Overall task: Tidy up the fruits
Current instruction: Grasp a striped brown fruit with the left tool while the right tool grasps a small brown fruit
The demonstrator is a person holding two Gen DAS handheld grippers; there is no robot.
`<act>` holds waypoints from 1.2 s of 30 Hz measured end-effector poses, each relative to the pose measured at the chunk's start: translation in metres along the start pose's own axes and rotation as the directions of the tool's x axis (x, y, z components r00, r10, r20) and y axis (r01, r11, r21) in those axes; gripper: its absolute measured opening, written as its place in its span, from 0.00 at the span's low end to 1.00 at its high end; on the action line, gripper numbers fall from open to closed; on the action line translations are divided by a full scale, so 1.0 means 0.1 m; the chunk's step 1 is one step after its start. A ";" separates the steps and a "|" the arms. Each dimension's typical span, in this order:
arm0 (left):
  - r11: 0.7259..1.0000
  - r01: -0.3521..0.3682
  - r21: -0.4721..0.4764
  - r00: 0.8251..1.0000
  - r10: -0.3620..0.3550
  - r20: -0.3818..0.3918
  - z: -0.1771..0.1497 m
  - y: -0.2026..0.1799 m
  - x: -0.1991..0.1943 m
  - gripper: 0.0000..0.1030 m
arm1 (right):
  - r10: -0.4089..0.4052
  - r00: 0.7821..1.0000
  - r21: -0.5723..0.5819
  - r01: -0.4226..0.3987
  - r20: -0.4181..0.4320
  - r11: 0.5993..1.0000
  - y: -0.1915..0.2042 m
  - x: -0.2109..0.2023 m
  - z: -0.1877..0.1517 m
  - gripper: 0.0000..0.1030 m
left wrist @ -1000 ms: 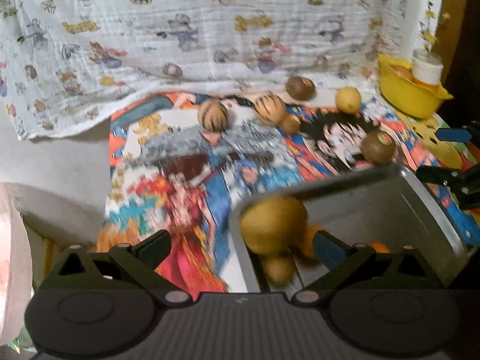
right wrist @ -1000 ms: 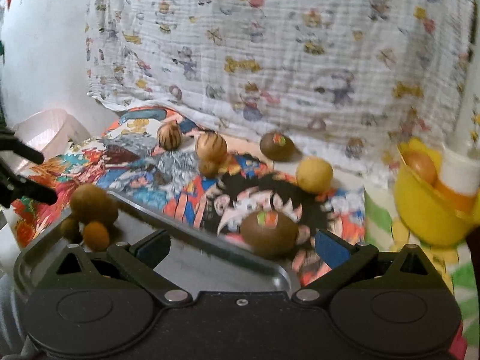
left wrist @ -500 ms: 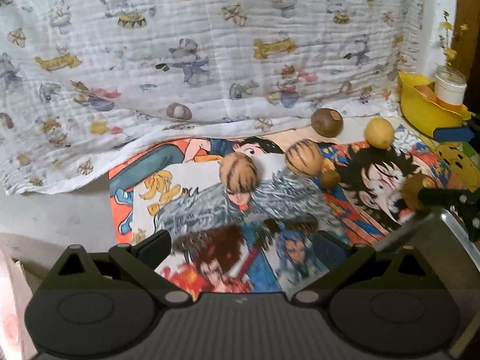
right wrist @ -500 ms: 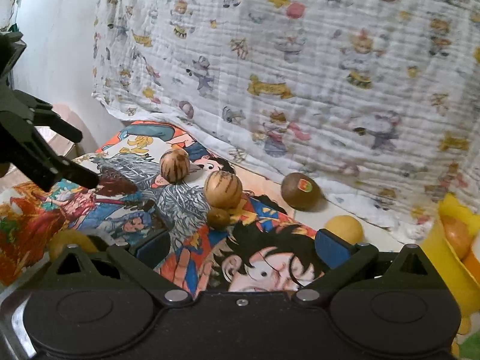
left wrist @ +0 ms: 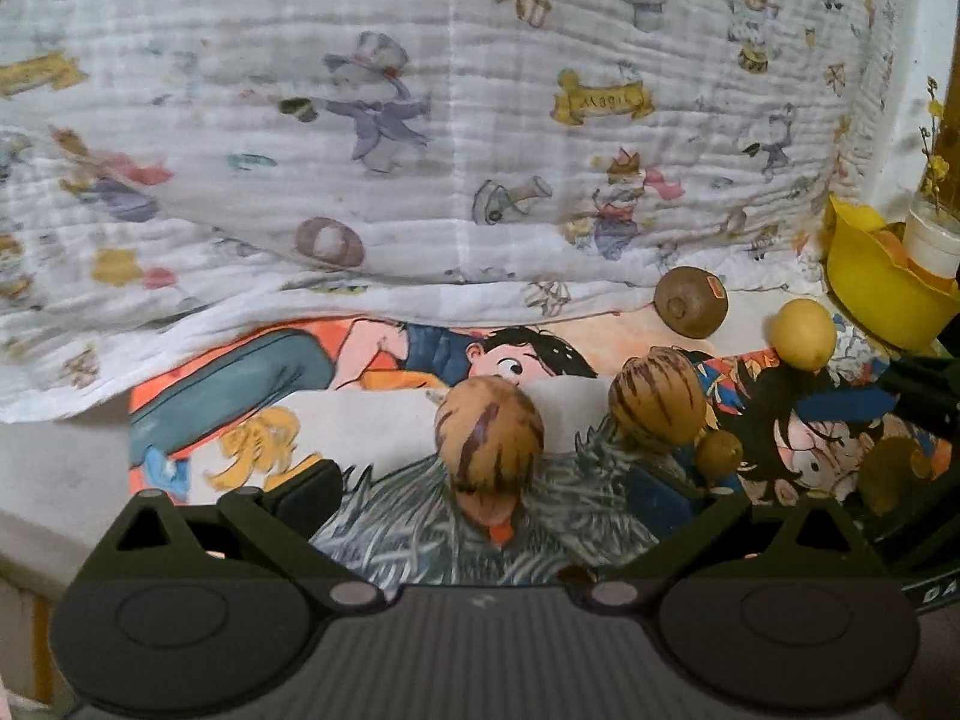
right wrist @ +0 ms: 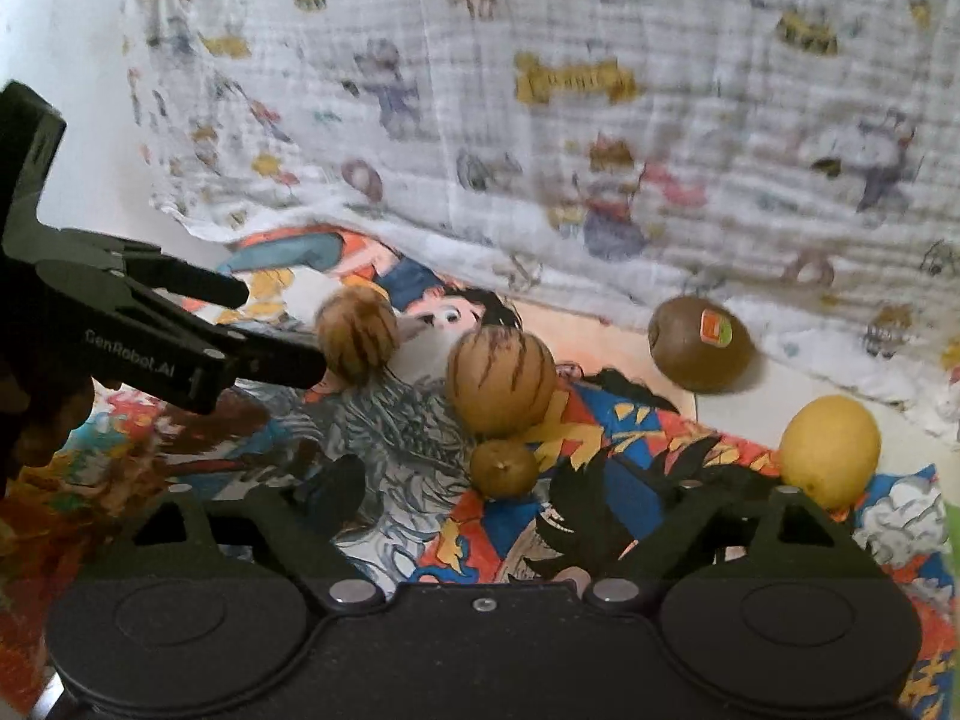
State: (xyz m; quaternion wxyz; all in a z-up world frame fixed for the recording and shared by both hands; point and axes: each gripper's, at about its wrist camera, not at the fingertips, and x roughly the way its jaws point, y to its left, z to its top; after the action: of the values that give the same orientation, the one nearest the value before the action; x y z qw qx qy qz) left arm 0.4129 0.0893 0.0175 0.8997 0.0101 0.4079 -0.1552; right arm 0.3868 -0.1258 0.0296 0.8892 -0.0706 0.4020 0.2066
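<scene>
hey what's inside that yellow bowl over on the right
In the left wrist view, the yellow plastic bowl holds a white cup and something orange beside it. The bowl's wall hides everything lower down, so nothing more can be told.

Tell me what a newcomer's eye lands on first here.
Two tan, brown-striped round fruits sit mid-scene on a loud cartoon-print mat, with a small brownish fruit against the nearer one. To the right lie a stickered kiwi and a yellow lemon; the left tool reaches in from the left, open and empty.
</scene>
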 end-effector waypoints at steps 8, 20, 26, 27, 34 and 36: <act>0.986 -0.016 0.163 1.000 0.012 0.025 -0.02 -0.06 0.24 0.99 | -0.041 0.999 -0.012 0.041 -0.026 0.999 0.01 0.21 -0.06 0.64; 0.991 0.050 0.126 0.998 -0.055 0.034 0.02 0.03 0.39 0.77 | -0.043 0.999 -0.004 0.043 -0.012 0.999 0.05 0.36 -0.01 0.40; 0.991 0.065 0.114 0.997 -0.069 0.028 0.02 0.04 0.42 0.60 | -0.048 0.999 0.006 0.048 -0.011 0.999 0.03 0.35 -0.02 0.31; 0.991 0.066 0.113 0.997 -0.070 0.029 0.03 0.04 0.42 0.57 | -0.045 0.999 0.012 0.045 -0.011 0.999 0.02 0.35 -0.02 0.31; 0.998 0.047 0.045 0.998 -0.048 0.026 0.01 0.06 0.36 0.52 | -0.022 1.000 0.032 0.023 -0.007 0.999 0.03 0.28 -0.06 0.31; 0.999 0.051 0.019 0.999 -0.051 0.015 -0.02 0.04 0.30 0.52 | -0.008 1.000 0.034 0.007 0.001 0.999 0.05 0.23 -0.08 0.31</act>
State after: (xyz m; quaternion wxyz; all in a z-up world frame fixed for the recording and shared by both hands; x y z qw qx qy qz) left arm 0.4310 0.0858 -0.0062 0.8983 0.0070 0.3997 -0.1822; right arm 0.3928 -0.1163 0.0077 0.8912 -0.0570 0.4049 0.1964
